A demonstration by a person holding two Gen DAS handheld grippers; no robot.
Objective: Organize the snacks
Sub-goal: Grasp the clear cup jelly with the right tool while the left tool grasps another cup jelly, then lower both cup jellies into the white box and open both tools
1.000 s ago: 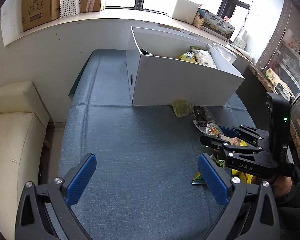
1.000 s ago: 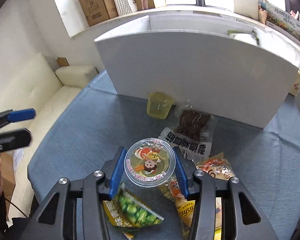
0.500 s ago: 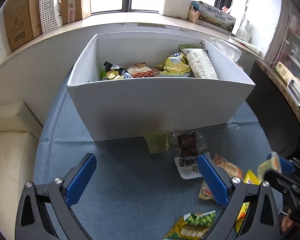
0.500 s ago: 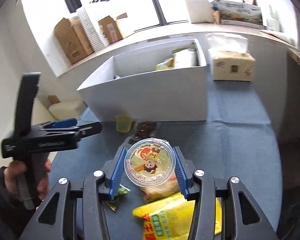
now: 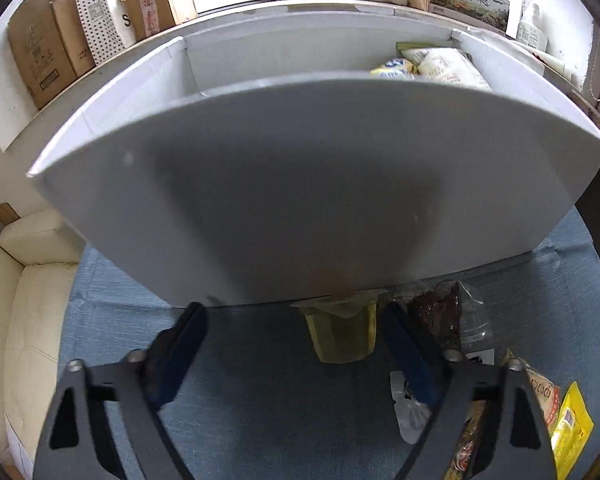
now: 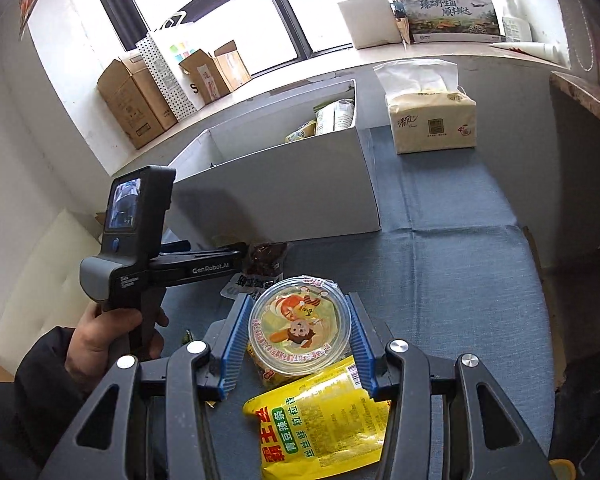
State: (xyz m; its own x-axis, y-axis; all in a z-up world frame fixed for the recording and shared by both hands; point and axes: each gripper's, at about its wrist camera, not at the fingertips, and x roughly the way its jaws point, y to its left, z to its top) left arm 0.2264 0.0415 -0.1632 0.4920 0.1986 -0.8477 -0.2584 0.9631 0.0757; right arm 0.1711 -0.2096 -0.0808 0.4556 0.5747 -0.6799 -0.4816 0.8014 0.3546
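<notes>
1. Blue cloth surface (image 5: 260, 400): left tongs (image 5: 296, 344), spread open, have dropped close to the white box (image 5: 300, 200), flanking a yellow jelly cup (image 5: 342, 336).
2. Right tongs (image 6: 298, 340) still clamp the cartoon-lidded cup (image 6: 299, 325), now farther from the box.

The left gripper (image 6: 236, 250) carries "GenRobot.AI" in pale letters along its side arm, and small print on its grey body reads "Data Acquisition System", only just legible. The yellow snack bag (image 6: 324, 424) under the right gripper shows large red characters 霸王 and, on a green band, 青豆辣条, with 丝丝鲜 and 粒粒 beside them. The tissue pack (image 6: 432, 124) bears the brand 清风 on its front. The long printed box (image 6: 452, 18) on the windowsill reads 臻品野生菌 over 顺丰鲜达. A single "S" shows on the white bag (image 6: 194, 89) between the cartons; print on the jelly cup lid (image 6: 298, 322) is too small to read
</notes>
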